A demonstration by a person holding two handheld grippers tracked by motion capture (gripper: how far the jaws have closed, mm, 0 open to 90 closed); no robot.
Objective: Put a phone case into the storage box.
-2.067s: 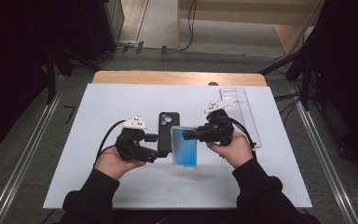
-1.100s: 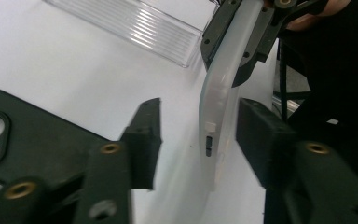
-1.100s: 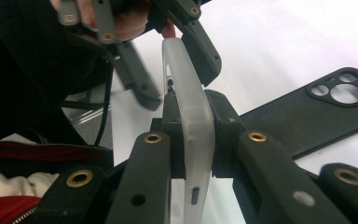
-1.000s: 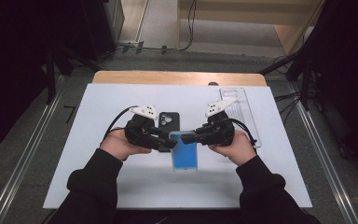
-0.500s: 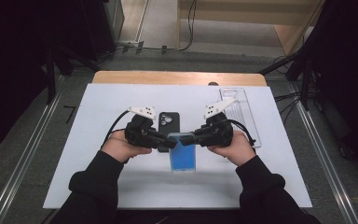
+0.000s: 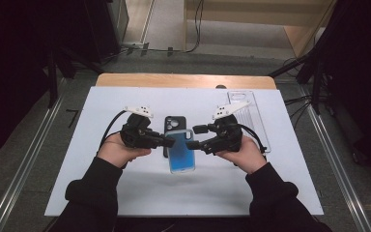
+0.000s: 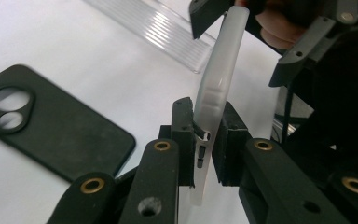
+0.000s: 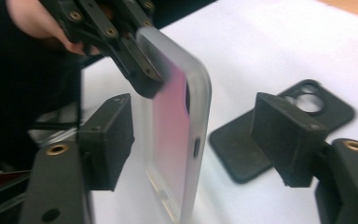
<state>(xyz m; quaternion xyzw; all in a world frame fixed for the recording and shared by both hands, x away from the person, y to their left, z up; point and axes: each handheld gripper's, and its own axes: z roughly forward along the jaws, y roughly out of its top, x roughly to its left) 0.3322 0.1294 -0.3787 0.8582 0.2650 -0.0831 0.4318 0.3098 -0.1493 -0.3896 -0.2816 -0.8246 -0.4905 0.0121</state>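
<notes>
White table (image 6: 101,193), left tongs (image 6: 170,141) clamping blue phone case (image 6: 181,154), right tongs (image 6: 192,137) just opened around it

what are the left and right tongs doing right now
Left tongs: shut on the edge of the translucent phone case.
Right tongs: open, jaws just opened; the case stands between them, pads clear of it.

The left gripper (image 6: 170,141) stays clamped tight; the right gripper (image 6: 193,137) faces it, jaws just opened wide
</notes>
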